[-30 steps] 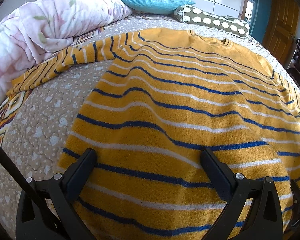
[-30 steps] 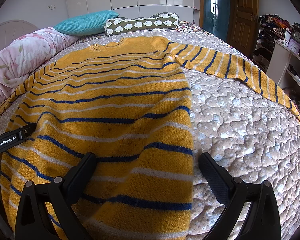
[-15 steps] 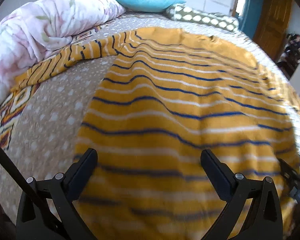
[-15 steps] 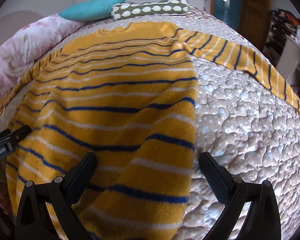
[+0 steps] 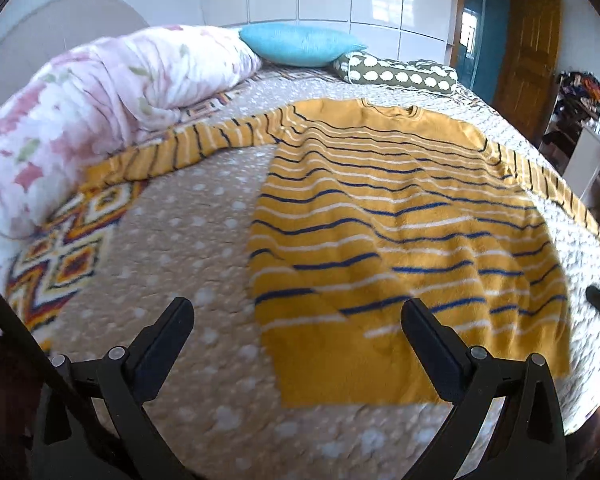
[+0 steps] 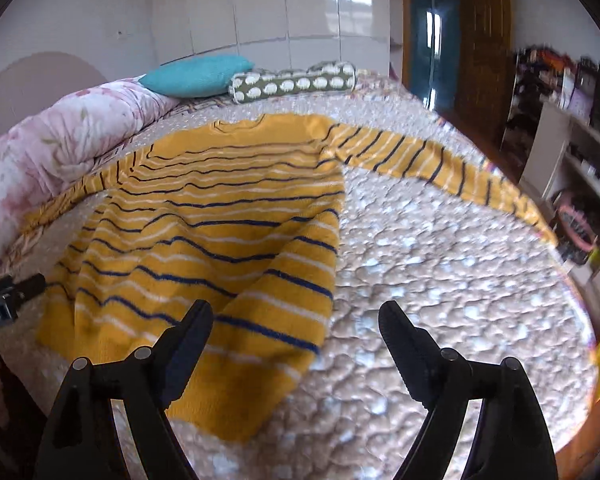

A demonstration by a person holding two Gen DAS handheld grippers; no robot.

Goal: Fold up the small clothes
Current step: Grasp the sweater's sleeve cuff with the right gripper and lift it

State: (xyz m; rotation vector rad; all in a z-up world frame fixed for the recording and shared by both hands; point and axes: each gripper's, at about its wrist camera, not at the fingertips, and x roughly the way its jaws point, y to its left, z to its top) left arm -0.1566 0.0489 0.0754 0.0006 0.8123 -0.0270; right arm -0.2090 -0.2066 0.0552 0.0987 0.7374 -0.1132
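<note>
A yellow sweater (image 5: 400,224) with blue and white stripes lies flat on the bed, both sleeves spread out sideways, neck toward the pillows. It also shows in the right wrist view (image 6: 220,240). My left gripper (image 5: 298,320) is open and empty, raised above the sweater's lower left hem corner. My right gripper (image 6: 296,320) is open and empty, raised above the lower right hem corner. Each gripper shows at the edge of the other's view.
The sweater lies on a dotted quilted bedspread (image 5: 172,248). A rolled pink floral duvet (image 5: 100,92) lies along the left. A teal pillow (image 5: 300,46) and a spotted bolster (image 5: 400,74) sit at the head. Shelves with clutter (image 6: 580,152) stand right of the bed.
Both grippers have lifted and pulled back from the sweater's hem; more of the sweater and bed shows. The hem lies rumpled on the bedspread.
</note>
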